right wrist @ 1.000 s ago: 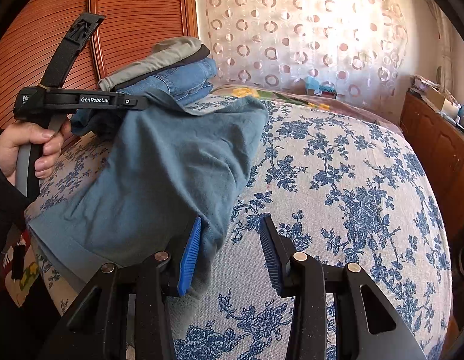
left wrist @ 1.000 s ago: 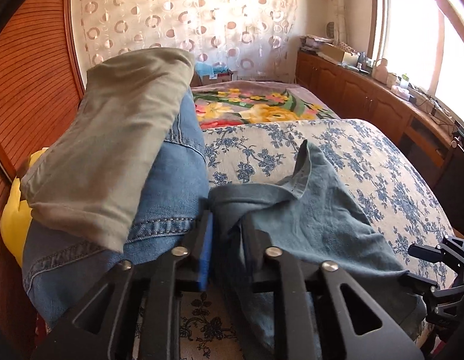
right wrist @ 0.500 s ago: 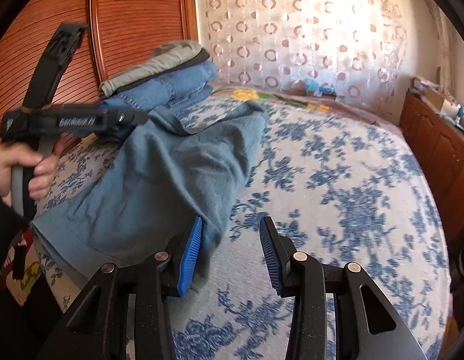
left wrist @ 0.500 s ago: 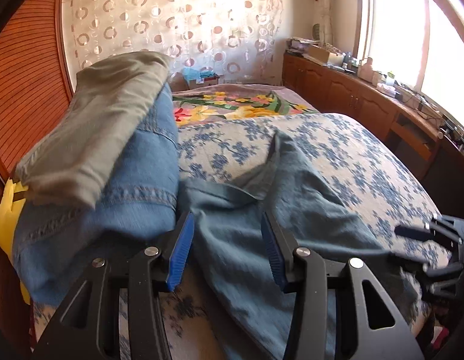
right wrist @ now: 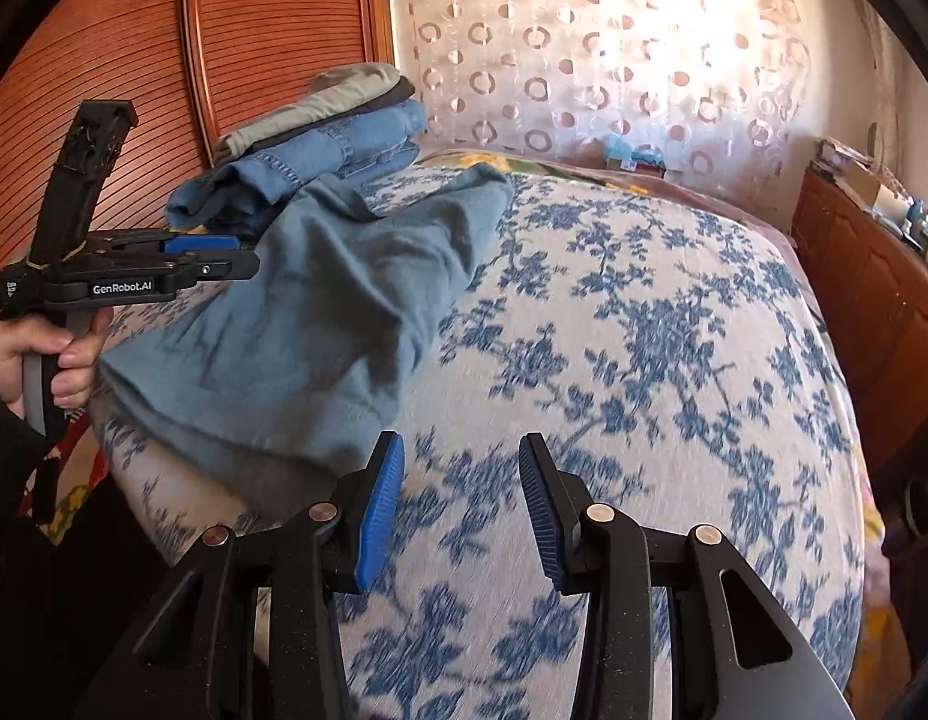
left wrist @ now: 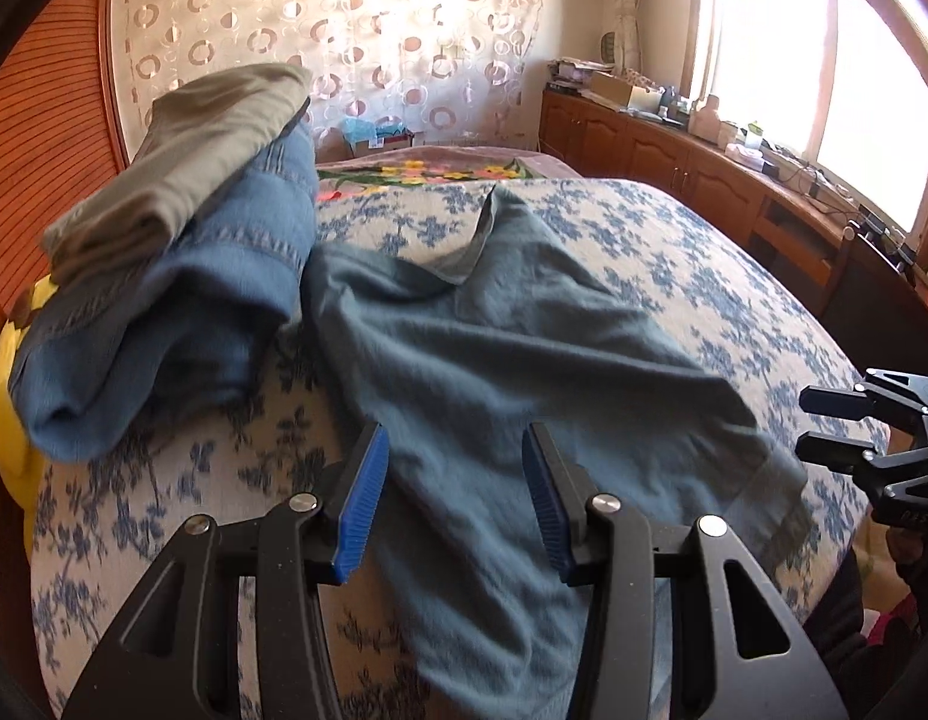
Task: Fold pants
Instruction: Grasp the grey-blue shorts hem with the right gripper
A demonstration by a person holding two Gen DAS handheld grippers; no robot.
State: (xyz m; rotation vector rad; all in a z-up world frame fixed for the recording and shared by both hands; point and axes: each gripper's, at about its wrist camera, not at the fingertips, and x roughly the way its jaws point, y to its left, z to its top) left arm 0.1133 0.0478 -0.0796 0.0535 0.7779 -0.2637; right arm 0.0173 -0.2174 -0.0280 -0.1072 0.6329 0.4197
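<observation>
We are holding the left gripper (left wrist: pixel 455 501) released, its blue pads spread apart above the teal pants (left wrist: pixel 494 372) with nothing pinched between them. We are holding the right gripper (right wrist: pixel 458 507) released too, its pads standing apart over bare bedspread, just beside the near edge of the pants. The pants are lying crumpled on the bed (right wrist: pixel 674 330), which is wearing a white cover with blue flowers. One corner of the pants is folding back on itself toward the far end. Just to the left of the pants, touching them, a stack of folded clothes (left wrist: pixel 182 252) is sitting, with blue jeans below and an olive garment on top. In the right wrist view, a hand (right wrist: pixel 41 354) is gripping the handle of the left gripper at the left edge of the bed. A patterned curtain (right wrist: pixel 614 60) is hanging behind the bed.
</observation>
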